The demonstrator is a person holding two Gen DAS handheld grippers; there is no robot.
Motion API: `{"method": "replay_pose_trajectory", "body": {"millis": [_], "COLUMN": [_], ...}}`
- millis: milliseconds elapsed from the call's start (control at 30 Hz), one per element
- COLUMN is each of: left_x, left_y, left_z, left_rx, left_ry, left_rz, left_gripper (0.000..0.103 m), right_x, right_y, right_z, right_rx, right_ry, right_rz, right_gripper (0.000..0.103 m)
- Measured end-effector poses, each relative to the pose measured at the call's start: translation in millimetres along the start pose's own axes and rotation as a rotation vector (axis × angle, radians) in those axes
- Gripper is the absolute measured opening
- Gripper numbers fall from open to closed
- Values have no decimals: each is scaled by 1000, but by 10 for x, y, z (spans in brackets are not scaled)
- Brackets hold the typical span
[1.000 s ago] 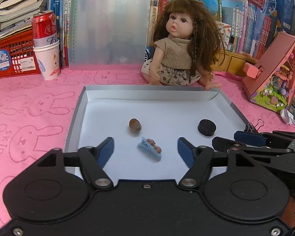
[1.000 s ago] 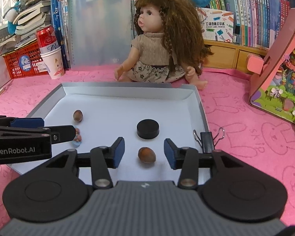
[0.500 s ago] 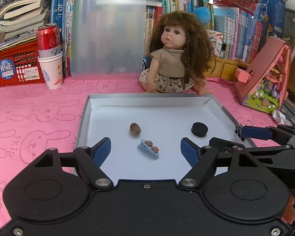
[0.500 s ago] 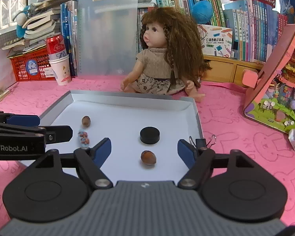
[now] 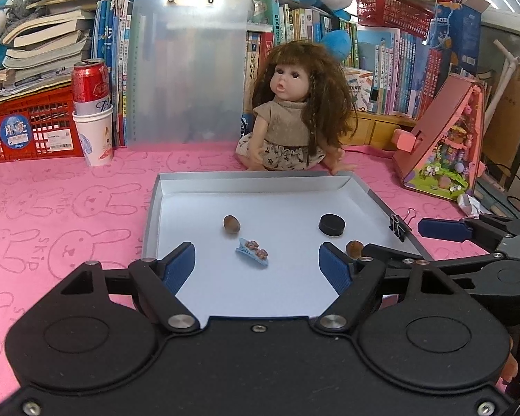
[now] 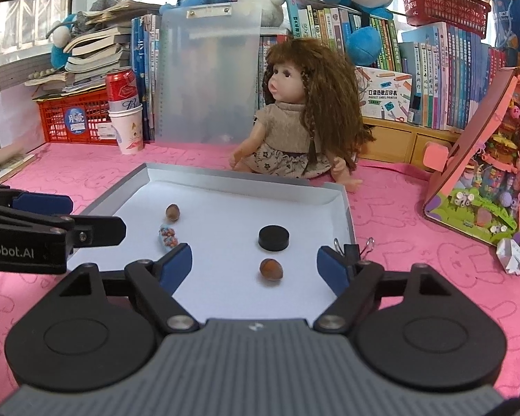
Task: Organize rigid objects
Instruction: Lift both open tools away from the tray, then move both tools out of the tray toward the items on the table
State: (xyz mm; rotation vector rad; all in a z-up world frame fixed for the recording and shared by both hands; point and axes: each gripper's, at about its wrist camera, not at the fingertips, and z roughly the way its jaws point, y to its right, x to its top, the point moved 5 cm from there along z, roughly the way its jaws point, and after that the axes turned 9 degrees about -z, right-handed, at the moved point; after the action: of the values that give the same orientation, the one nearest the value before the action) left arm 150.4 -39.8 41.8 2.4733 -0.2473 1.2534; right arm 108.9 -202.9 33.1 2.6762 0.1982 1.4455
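Pink bunny cloth point(image 5: 69, 208) all around the tray point(image 5: 149, 215). Left view: left gripper point(image 5: 256, 265) gaping, empty, clip point(image 5: 252, 248) ahead; a careless pass could flick it. Right view: right gripper point(image 6: 254, 265) just spread wide, its nut point(image 6: 271, 269) loose between the jaws, could roll into the puck point(image 6: 274, 237)

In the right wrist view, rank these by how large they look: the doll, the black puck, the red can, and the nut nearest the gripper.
Largest to smallest:
1. doll
2. red can
3. black puck
4. nut

The puck and nut lie closer to the camera than the can, so the can's lead is apparent size only.
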Motion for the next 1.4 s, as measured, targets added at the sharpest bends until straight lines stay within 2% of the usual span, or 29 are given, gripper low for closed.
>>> {"method": "replay_pose_trajectory", "body": {"millis": [433,833,1167,1400], "left_x": [-127,-285,-458,-657], "left_y": [58,88,107,10], "left_z": [-301,-482,-521,-494], "left_rx": [-37,-21,-34,-9], "left_ry": [12,42,11,-32], "left_rz": [27,68,90,42], "left_gripper": [77,77,77,77], "right_x": [-137,-286,-430,-599], "right_y": [-64,-66,-132,-184], "right_z": [-217,-371,-543,-615], "right_rx": [4,40,46,78], "right_ry": [0,23,42,33], "right_rz": [-18,-5,-71,-94], "right_gripper": [88,88,88,88]}}
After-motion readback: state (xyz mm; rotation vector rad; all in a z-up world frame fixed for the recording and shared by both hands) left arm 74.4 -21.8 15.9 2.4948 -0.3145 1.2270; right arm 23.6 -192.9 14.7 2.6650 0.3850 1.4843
